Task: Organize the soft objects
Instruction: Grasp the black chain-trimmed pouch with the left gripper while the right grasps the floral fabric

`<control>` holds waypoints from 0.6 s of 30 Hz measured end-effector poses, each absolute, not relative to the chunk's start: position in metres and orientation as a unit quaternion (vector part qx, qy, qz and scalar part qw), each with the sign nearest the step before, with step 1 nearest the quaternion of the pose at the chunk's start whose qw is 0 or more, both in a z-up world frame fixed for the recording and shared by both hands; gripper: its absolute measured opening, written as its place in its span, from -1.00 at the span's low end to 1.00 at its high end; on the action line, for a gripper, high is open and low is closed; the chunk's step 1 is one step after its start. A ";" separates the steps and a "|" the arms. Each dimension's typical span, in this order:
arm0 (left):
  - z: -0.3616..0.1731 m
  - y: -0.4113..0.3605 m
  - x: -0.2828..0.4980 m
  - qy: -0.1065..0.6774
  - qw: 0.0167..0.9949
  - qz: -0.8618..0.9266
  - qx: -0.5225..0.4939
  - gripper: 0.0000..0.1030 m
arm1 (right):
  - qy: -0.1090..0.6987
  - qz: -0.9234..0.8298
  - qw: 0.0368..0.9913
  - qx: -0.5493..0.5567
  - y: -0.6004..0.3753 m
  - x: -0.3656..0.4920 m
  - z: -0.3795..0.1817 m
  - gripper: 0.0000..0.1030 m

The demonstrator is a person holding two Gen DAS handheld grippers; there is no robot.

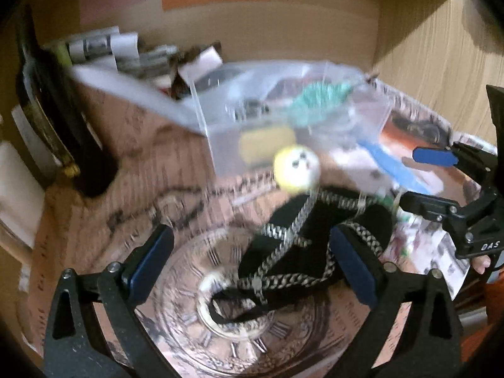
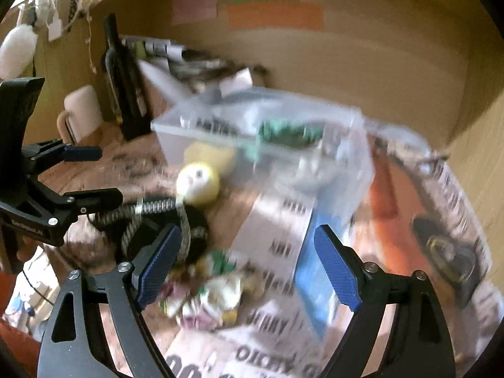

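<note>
A clear plastic box [image 1: 220,119] [image 2: 352,163] stands on the table and holds a teal fuzzy item [image 1: 318,100] [image 2: 286,132] and a yellow soft item [image 1: 264,145] [image 2: 209,154]. A pale yellow ball with a face [image 1: 297,170] [image 2: 198,182] lies just in front of it. A black pouch with patterned cord [image 1: 302,245] [image 2: 163,226] lies near it. My left gripper [image 1: 252,261] is open over the pouch. My right gripper [image 2: 249,264] is open above a crumpled floral cloth [image 2: 211,293]. Both views are blurred.
A dark bottle [image 1: 60,119] [image 2: 124,78] and a cream mug [image 2: 83,110] stand at the left. Rolled papers [image 1: 104,47] lie at the back against the wooden wall. Newspaper and a blue booklet [image 2: 318,280] cover the table.
</note>
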State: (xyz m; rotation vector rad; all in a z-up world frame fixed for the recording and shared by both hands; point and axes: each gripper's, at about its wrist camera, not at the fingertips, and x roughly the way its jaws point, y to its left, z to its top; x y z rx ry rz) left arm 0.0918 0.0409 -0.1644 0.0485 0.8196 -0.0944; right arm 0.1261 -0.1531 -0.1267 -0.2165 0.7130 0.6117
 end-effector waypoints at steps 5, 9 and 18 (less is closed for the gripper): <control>-0.182 0.045 0.088 0.403 0.913 -0.057 -0.011 0.92 | 0.396 0.301 0.860 -0.111 -0.149 0.121 -0.158 0.14; -0.192 0.044 0.090 0.420 0.903 -0.085 -0.031 0.38 | 0.395 0.296 0.860 -0.128 -0.145 0.112 -0.164 -0.17; -0.189 0.029 0.080 0.410 0.907 -0.097 -0.006 -0.41 | 0.378 0.265 0.881 -0.101 -0.161 0.113 -0.155 -0.75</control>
